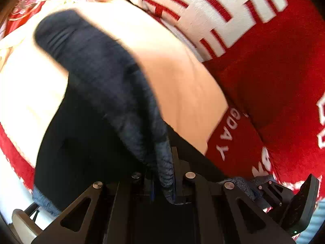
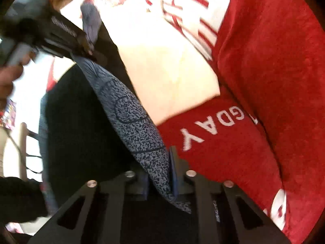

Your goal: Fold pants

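Note:
The pants (image 1: 97,77) are dark blue-grey speckled fabric, lifted off a cream sheet (image 1: 178,85). My left gripper (image 1: 162,174) is shut on a bunched edge of the pants, which run up and away to the left. My right gripper (image 2: 160,174) is shut on another part of the pants (image 2: 130,111), where the speckled weave and a stitched seam show. The left gripper (image 2: 81,40) also shows in the right wrist view at upper left, pinching the same cloth. The right gripper's black body (image 1: 294,203) shows at the lower right of the left wrist view.
A red blanket with white lettering (image 2: 264,81) lies to the right under both grippers. A white-and-red patterned cloth (image 1: 213,6) is beyond the cream sheet. A person's hand (image 2: 8,75) holds the left gripper. A chair frame (image 2: 22,152) stands at the left.

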Demonstrator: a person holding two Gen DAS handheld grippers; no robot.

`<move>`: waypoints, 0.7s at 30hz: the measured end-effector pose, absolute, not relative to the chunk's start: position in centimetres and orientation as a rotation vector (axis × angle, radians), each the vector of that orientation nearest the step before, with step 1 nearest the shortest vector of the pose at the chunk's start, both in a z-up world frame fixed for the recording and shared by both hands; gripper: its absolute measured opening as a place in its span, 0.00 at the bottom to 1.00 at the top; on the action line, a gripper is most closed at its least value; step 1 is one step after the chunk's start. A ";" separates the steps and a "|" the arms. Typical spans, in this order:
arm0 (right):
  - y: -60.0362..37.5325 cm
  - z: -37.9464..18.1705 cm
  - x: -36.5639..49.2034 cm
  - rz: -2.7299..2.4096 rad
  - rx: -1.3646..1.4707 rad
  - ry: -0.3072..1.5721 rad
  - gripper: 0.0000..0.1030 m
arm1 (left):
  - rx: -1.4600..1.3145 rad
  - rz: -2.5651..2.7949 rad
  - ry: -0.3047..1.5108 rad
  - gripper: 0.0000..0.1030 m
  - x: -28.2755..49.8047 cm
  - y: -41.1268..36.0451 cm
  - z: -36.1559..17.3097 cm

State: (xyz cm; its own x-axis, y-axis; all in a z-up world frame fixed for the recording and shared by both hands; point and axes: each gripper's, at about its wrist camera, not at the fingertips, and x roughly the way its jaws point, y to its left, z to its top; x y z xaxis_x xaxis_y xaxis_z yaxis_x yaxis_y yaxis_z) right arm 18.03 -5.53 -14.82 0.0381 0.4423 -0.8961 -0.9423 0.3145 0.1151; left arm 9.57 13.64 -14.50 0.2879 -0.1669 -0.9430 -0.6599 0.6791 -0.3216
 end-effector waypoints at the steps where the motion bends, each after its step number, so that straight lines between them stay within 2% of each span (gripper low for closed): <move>1: -5.6 -14.4 17.2 1.173 -0.627 1.021 0.15 | -0.804 0.375 1.259 0.12 8.9 13.3 -14.1; 6: -5.9 -11.3 10.3 1.220 -0.664 0.941 0.14 | -0.838 0.369 1.240 0.12 2.2 12.6 -12.2; 9: -5.6 -11.2 6.1 1.247 -0.681 0.952 0.13 | -0.836 0.361 1.250 0.13 -1.7 12.0 -13.1; 13: -4.0 -14.9 0.7 1.281 -0.764 1.031 0.13 | -0.916 0.385 1.332 0.13 -6.7 12.8 -18.4; 15: -3.2 -17.5 -1.3 1.272 -0.844 1.048 0.14 | -0.992 0.406 1.353 0.16 -8.8 13.5 -20.9; 19: -3.0 -18.7 -2.1 1.242 -0.839 1.042 0.14 | -1.110 0.430 1.312 0.18 -11.3 14.7 -22.2; 20: -3.1 -18.6 -1.9 1.233 -0.820 1.054 0.16 | -1.101 0.427 1.318 0.23 -11.5 14.7 -22.1; 21: -3.3 -18.5 -1.9 1.213 -0.802 1.062 0.16 | -1.082 0.432 1.331 0.34 -11.9 14.8 -21.9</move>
State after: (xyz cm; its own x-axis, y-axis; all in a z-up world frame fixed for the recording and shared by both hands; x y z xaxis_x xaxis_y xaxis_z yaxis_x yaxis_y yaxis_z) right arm -1.88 -3.32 -18.54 0.0158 0.3338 -0.9425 -0.9785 0.1989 0.0541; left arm -11.89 14.81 -21.90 0.2512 -0.3111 -0.9166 -0.7902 0.4810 -0.3798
